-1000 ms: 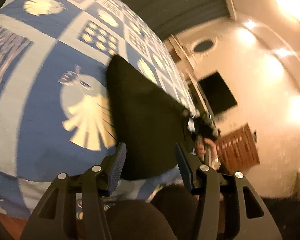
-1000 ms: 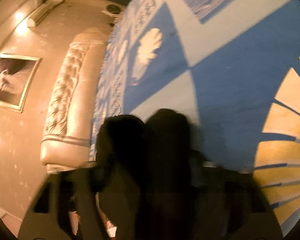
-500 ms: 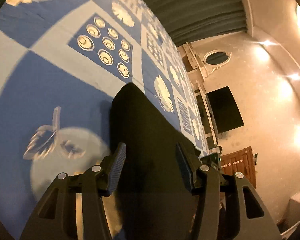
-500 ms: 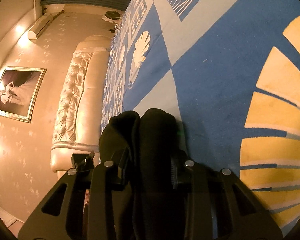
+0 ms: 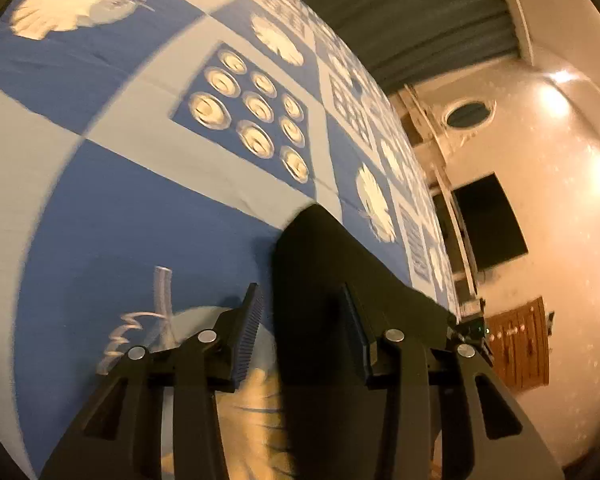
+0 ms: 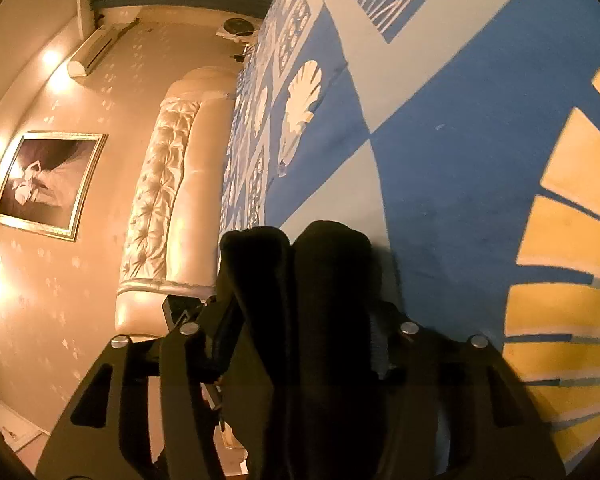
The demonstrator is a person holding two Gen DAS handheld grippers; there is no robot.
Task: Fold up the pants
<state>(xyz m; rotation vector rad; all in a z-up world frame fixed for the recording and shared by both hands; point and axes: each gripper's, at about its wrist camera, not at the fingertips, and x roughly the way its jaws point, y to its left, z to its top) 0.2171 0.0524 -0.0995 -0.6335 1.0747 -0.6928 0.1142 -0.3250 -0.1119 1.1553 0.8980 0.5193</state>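
Black pants point(image 5: 332, 280) lie stretched over a blue and pale patterned bedspread point(image 5: 140, 200). In the left wrist view my left gripper point(image 5: 300, 320) stands with its jaws apart, the dark cloth running between and under the fingers; I cannot see the pads pressing it. In the right wrist view my right gripper point(image 6: 300, 320) is closed on a bunched double fold of the black pants point(image 6: 300, 280), which rises between the fingers and hides the pads. The other gripper shows small at the far end of the cloth point(image 5: 470, 326).
The bedspread point(image 6: 460, 120) fills most of both views. A tufted cream headboard point(image 6: 168, 200), a framed picture point(image 6: 48, 184) and a wall air conditioner point(image 6: 100, 48) are on one side. A dark TV screen point(image 5: 488, 220) and a wooden cabinet point(image 5: 520, 352) are on the other.
Both grippers have come down close to the bedspread, carrying the pants further onto the bed. The cloth now lies lower and flatter. The right gripper stays clamped on its fold.
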